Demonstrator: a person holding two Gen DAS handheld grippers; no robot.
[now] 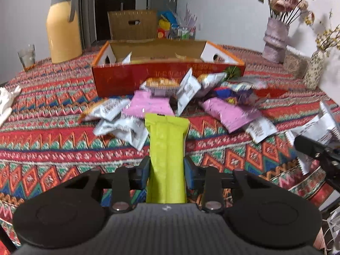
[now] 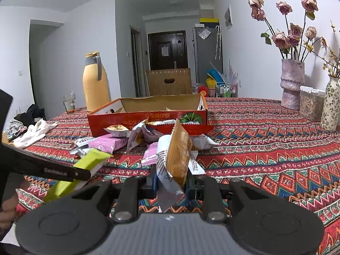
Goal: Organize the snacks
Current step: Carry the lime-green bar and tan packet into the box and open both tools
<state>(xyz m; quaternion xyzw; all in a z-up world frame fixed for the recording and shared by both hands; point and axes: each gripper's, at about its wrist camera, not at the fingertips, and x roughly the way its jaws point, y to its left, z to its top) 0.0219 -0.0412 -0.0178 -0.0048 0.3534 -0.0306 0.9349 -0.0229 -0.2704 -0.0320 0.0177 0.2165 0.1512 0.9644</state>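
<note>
My left gripper (image 1: 166, 170) is shut on a long yellow-green snack packet (image 1: 166, 146), held above the patterned tablecloth; the packet also shows in the right wrist view (image 2: 85, 167). My right gripper (image 2: 171, 180) is shut on an orange-and-white snack packet (image 2: 177, 157), held upright. A pile of loose snack packets (image 1: 191, 97), pink, white and purple, lies on the cloth ahead of both grippers. Behind the pile stands an open red cardboard box (image 1: 165, 74) with a few packets inside; it also shows in the right wrist view (image 2: 146, 119).
A yellow thermos jug (image 1: 62, 27) and a glass (image 1: 26, 56) stand back left. Flower vases (image 2: 292, 84) and a container stand at the right edge. A white cloth (image 2: 34, 132) lies at the left. A chair back (image 2: 169, 81) is behind the table.
</note>
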